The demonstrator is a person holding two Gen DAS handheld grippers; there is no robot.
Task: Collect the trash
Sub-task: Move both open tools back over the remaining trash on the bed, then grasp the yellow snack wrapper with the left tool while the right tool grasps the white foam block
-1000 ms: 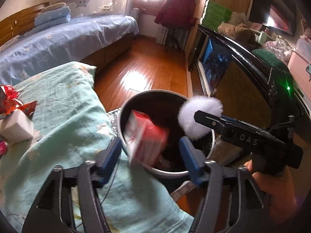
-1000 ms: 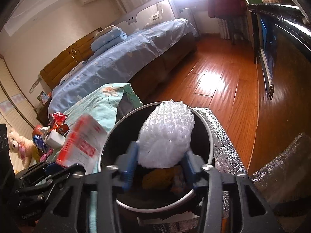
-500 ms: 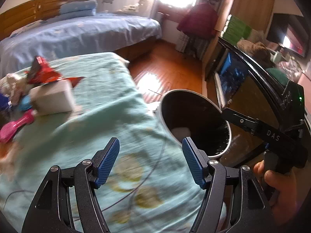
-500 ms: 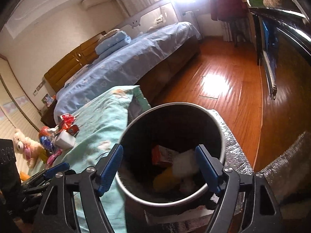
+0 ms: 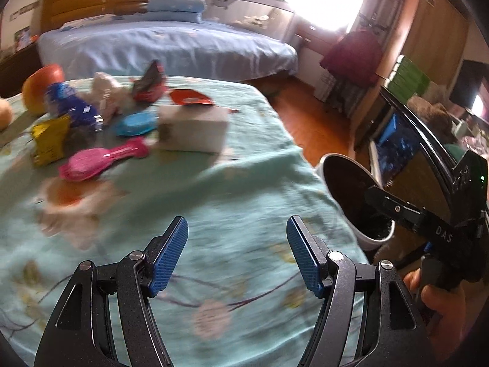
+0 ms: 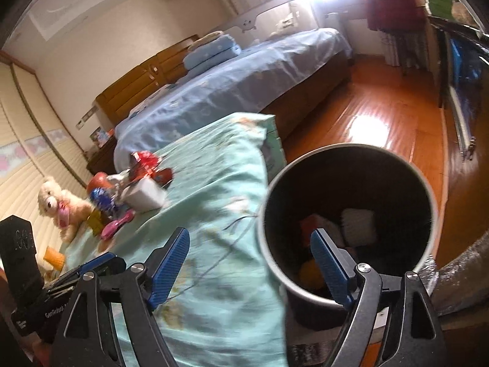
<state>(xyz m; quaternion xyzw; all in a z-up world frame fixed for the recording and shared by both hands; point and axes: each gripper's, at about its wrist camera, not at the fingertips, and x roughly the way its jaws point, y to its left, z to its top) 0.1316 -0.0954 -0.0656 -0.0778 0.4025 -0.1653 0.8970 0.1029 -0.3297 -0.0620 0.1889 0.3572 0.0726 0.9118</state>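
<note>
Motion blur is smearing the teal cloth [image 5: 232,189] across the tabletop in both views, so its flower print is reading only as pale patches. The clutter [image 5: 101,122] at its far end is blurring too; the wrappers' lettering is too small to tell. The bin [image 6: 348,165] wall is hiding most of the trash [image 6: 357,226] inside. The picture's edge is cutting off the hand [image 5: 440,309] gripping the other tool.

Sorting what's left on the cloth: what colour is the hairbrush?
Pink; the hairbrush shows best in the left wrist view.
</note>
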